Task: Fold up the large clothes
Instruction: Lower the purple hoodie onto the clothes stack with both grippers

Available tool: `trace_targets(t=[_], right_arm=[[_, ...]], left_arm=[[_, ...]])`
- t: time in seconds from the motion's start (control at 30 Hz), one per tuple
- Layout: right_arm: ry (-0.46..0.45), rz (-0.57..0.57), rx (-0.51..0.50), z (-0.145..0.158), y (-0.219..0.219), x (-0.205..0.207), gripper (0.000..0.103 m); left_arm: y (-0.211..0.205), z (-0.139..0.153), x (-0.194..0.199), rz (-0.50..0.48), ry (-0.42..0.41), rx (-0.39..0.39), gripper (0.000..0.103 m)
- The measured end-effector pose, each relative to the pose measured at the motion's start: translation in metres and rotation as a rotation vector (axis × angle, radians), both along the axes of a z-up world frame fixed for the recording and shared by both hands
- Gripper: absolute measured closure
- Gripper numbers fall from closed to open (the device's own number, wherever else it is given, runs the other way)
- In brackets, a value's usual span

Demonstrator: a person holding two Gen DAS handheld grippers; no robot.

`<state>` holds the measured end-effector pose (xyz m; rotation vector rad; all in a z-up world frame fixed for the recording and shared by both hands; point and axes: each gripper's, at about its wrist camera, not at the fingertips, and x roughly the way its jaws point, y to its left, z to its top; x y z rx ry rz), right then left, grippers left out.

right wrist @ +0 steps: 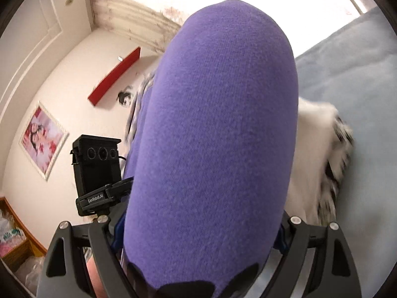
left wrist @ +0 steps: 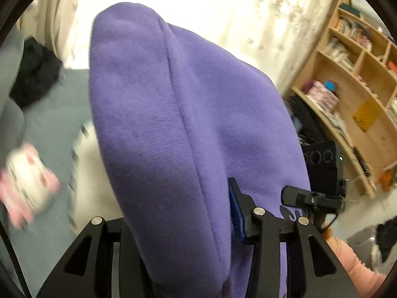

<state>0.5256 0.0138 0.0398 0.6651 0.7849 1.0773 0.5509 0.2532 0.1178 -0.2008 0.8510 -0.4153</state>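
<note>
The left gripper [left wrist: 178, 223] has its jaws pinching a thick fold of a purple sweatshirt [left wrist: 173, 114]. The cloth bulges up from between the jaws and fills the middle of the left wrist view, with a seam running along its length. One blue pad [left wrist: 237, 213] presses against the fabric's right side; the other side is hidden by the cloth.

The right gripper [right wrist: 201, 231] also has its jaws pinching the purple sweatshirt [right wrist: 218, 124], which rises as a rounded bundle and covers most of the right wrist view. Both jaw tips are buried under the fabric.

The sweatshirt is held up off a grey-blue bed [right wrist: 347, 79]. A white garment with black checks [right wrist: 320, 164] lies on the bed just beside the bundle, and a black piece of clothing [left wrist: 34, 72] lies further off.

Seen from the left wrist, a wooden bookshelf [left wrist: 352, 94] stands to the right and a pale curtain [left wrist: 260, 15] hangs behind.

Seen from the right wrist, a framed picture [right wrist: 42, 139] and a red strip [right wrist: 115, 75] are on the white wall [right wrist: 62, 84].
</note>
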Motion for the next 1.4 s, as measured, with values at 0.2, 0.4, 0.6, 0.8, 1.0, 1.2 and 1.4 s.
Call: trace_targets(t=[0.2,0.4,0.6,0.8,1.0,1.2,1.4], right_arm=[[0.146,-0.048,-0.016,-0.061,0.069,0.105,0.015],[0.254,-0.084,-0.032,-0.124,0.081,0.125,0.010],[0.193,-0.025,-0.240,-0.090,0.074,0.120,0.007],[-0.017,-0.111,-0.506,-0.056,0.075,0.085,0.007],[-0.249,-0.194,-0.615,-0.018,0.070,0.059,0.007],[-0.275,-0.162,-0.619,-0.024,0.108,0.067,0.007],[-0.387,-0.210,-0.735,-0.042,0.162,0.070,0.000]], left_arm=[[0.078,-0.064,0.115,0.221,0.173,0.119,0.054],[0.120,-0.124,0.133,0.389,0.258,-0.086,0.000],[0.101,-0.095,0.121,0.394,0.159,0.034,0.000],[0.123,-0.060,0.098,0.527,0.058,0.026,0.007],[0.114,-0.062,0.072,0.460,-0.007,0.082,0.057],[0.074,-0.053,0.065,0.405,-0.073,0.080,0.058],[0.077,-0.033,0.058,0.392,-0.156,0.040,0.058]])
